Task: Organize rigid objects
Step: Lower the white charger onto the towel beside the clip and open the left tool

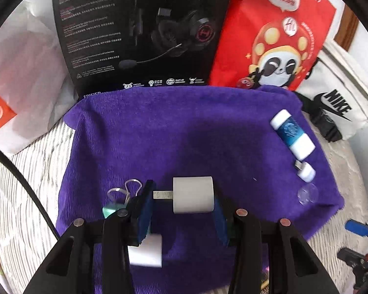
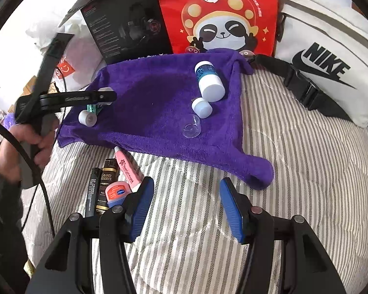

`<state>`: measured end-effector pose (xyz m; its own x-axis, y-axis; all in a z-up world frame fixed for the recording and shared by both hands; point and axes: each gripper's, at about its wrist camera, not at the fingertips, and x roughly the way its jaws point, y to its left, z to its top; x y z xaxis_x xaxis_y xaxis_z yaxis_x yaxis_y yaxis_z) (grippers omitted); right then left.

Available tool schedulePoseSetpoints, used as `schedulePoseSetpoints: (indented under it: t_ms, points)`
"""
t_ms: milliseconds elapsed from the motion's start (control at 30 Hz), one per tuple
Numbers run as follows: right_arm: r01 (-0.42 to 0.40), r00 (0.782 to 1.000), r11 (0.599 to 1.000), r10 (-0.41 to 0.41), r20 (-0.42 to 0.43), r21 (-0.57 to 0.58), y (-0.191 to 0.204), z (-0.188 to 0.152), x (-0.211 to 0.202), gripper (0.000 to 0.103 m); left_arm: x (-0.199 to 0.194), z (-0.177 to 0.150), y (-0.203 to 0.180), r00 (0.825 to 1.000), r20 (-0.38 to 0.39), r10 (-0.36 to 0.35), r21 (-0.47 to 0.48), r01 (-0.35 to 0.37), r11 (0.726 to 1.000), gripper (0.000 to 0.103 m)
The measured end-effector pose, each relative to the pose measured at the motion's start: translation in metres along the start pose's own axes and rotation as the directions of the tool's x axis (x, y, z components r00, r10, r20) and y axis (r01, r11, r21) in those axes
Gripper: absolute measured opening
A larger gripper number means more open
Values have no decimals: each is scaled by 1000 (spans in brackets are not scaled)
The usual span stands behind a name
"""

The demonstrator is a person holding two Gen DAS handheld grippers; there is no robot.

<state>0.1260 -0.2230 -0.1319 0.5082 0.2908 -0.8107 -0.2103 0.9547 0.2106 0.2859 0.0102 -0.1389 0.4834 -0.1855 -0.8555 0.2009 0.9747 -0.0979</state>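
My left gripper [image 1: 182, 194] is shut on a white cylinder [image 1: 192, 194] with a short metal stub; it is held crosswise between the blue pads, just above the purple towel [image 1: 184, 134]. From the right wrist view the left gripper [image 2: 108, 95] hangs over the towel's left side. Below it on the towel lie a second small white cylinder [image 2: 87, 118] and a teal piece [image 2: 93, 109] with a clear loop. A blue-and-white bottle [image 2: 208, 79], a small white cap [image 2: 202, 107] and a clear cap [image 2: 191, 128] lie at the towel's right. My right gripper [image 2: 186, 183] is open over the striped bedding, holding nothing.
A pink tube [image 2: 127, 169], a black-and-gold tube [image 2: 106, 186], a small red tin [image 2: 116, 191] and a black stick lie on the striped bedding left of the right gripper. A black headset box [image 1: 139, 31], a red panda bag [image 1: 272, 31] and a white Nike bag [image 2: 326, 66] stand behind the towel.
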Motion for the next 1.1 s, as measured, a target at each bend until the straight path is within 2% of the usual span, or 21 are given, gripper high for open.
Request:
schedulePoseSetpoints:
  t_ms: [300,367,567,600,700,867,1000,1100]
  points:
    - [-5,1000,1000,5,-21,16,-4,-4,1,55,24,6,-12,998,-36,58,56,-56,997,42]
    - [-3,1000,1000,3,-26,15,-3,-5,1,55,25,5,-16,997,-25,77,73,-75,995,42]
    - [-3,1000,1000,3,-17,6,-1,-9,-6,55,25,3,-17,996,-29,81,74,-78,994,42]
    - [-3,1000,1000,3,-14,6,-1,-10,-9,55,25,3,-18,996,-32,80,75,-78,994,44]
    - [-7,1000,1000,7,-5,10,0,-12,-15,56,26,0,-20,998,-42,51,66,-48,997,58]
    - [12,1000,1000,-12,-11,-1,4,-18,-22,57,8,-11,-34,996,-45,77,83,-73,994,61]
    - [-6,1000,1000,6,1,2,7,-23,-28,61,-19,-21,-47,995,-13,98,104,-96,990,69]
    - [-2,1000,1000,2,11,-9,12,-26,-33,62,-40,-33,-55,995,0,102,116,-101,988,71]
